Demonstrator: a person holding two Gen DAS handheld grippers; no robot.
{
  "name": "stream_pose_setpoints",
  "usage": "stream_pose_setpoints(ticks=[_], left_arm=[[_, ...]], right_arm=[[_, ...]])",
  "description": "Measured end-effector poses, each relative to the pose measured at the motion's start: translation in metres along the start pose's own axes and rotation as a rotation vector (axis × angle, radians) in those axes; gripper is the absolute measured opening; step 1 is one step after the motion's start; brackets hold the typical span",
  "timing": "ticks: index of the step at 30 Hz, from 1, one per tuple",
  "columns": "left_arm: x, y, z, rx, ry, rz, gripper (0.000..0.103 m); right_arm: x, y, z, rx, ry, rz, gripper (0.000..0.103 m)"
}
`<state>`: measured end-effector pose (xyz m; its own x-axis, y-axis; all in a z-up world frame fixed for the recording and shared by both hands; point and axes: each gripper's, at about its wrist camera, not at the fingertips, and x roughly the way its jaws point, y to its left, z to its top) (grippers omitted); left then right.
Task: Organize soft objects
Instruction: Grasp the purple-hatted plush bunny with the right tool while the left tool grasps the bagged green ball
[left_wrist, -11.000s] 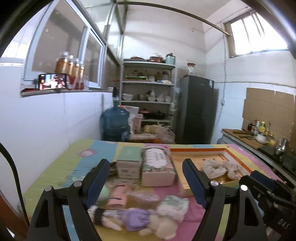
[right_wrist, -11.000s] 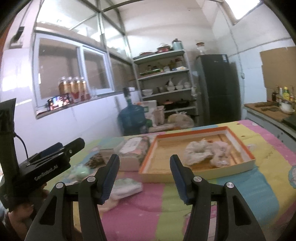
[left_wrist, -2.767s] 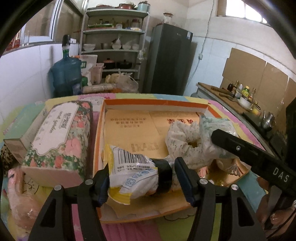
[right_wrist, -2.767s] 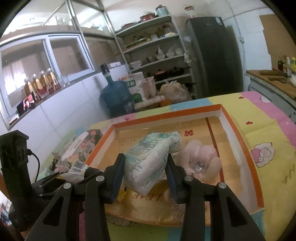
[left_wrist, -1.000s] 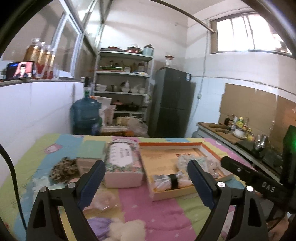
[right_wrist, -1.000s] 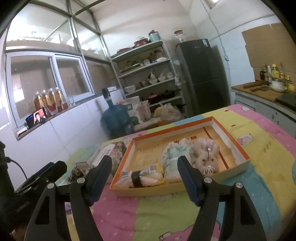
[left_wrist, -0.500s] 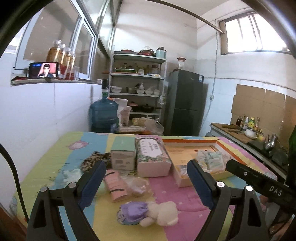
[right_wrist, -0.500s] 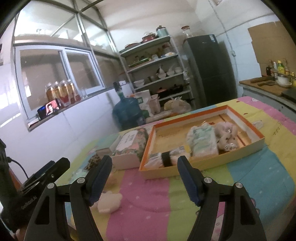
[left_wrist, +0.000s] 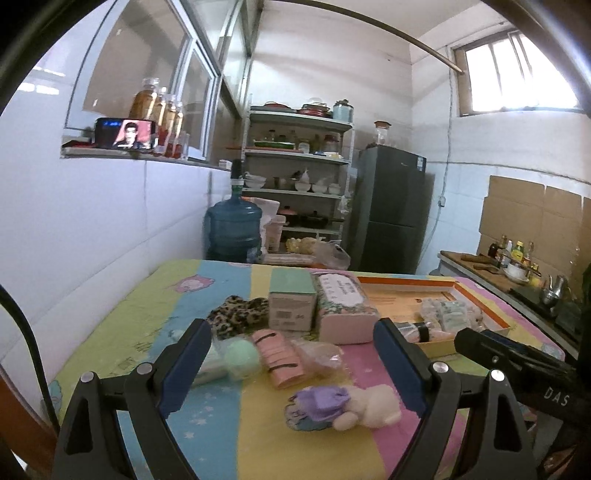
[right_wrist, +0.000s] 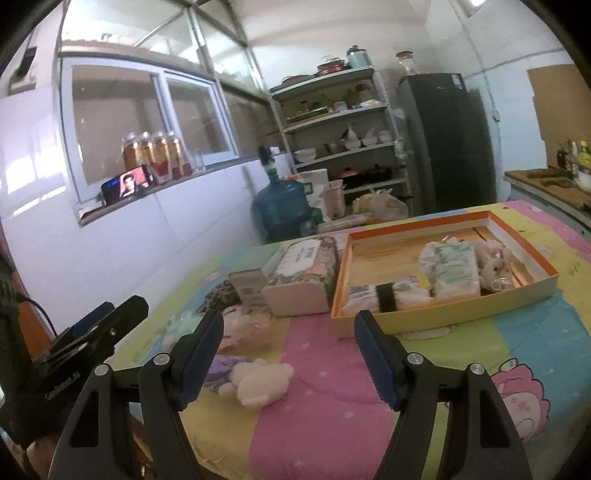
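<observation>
The table with the striped pastel cartoon cloth (left_wrist: 229, 435) fills the lower half of both views. In the left wrist view its left edge runs close along the white tiled wall (left_wrist: 92, 229), and its far edge crosses mid-frame before the blue water jug (left_wrist: 233, 230). A bare band of cloth lies across the bottom of the frame, in front of the loose things. In the right wrist view the pink and green stripes at lower centre and the blue one at lower right are open.

The shallow orange-rimmed cardboard tray (right_wrist: 439, 317) sits right of centre in the right wrist view, holding a banded plastic packet (right_wrist: 388, 295), a white-and-green soft pack (right_wrist: 452, 267) and a pale plush toy (right_wrist: 493, 266). The flowered tissue box (right_wrist: 304, 275) lies just beside the tray's left wall.

Loose on the cloth, in the left wrist view, are a purple-and-cream plush doll (left_wrist: 341, 406) at lower centre, a pink ribbed roll (left_wrist: 279, 356), a mint-green ball (left_wrist: 242, 356) and a leopard-print cloth (left_wrist: 236, 314).

The left gripper (left_wrist: 291, 365) stands wide apart, holding nothing. The right gripper (right_wrist: 291, 356) is also spread wide and empty, above the cloth.
</observation>
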<state>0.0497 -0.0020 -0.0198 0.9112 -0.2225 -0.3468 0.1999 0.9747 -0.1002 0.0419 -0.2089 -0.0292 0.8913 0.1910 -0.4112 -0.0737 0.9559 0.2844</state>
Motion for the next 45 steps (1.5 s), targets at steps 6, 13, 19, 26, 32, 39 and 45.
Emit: stream_pose_setpoints(ticks=[6, 13, 19, 26, 32, 39, 45], left_arm=[[-0.001, 0.028, -0.007, -0.029, 0.001, 0.049, 0.090], [-0.003, 0.053, -0.015, -0.062, 0.009, 0.081, 0.090], [0.000, 0.073, -0.020, -0.103, 0.023, 0.115, 0.090], [0.010, 0.089, -0.026, -0.135, 0.056, 0.133, 0.090], [0.023, 0.096, -0.032, -0.142, 0.095, 0.146, 0.090], [0.043, 0.088, -0.030, -0.110, 0.124, 0.115, 0.090], [0.077, 0.075, -0.025, -0.063, 0.170, 0.094, 0.090]], right_arm=[[0.018, 0.016, -0.007, -0.076, 0.048, 0.064, 0.075], [0.069, 0.046, -0.013, -0.463, 0.233, 0.273, 0.075], [0.111, 0.047, -0.012, -0.628, 0.409, 0.388, 0.075], [0.150, 0.040, -0.022, -0.623, 0.573, 0.432, 0.075], [0.153, 0.044, -0.036, -0.599, 0.592, 0.428, 0.053], [0.118, 0.033, -0.036, -0.396, 0.497, 0.476, 0.051], [0.069, 0.027, -0.033, -0.239, 0.298, 0.408, 0.051]])
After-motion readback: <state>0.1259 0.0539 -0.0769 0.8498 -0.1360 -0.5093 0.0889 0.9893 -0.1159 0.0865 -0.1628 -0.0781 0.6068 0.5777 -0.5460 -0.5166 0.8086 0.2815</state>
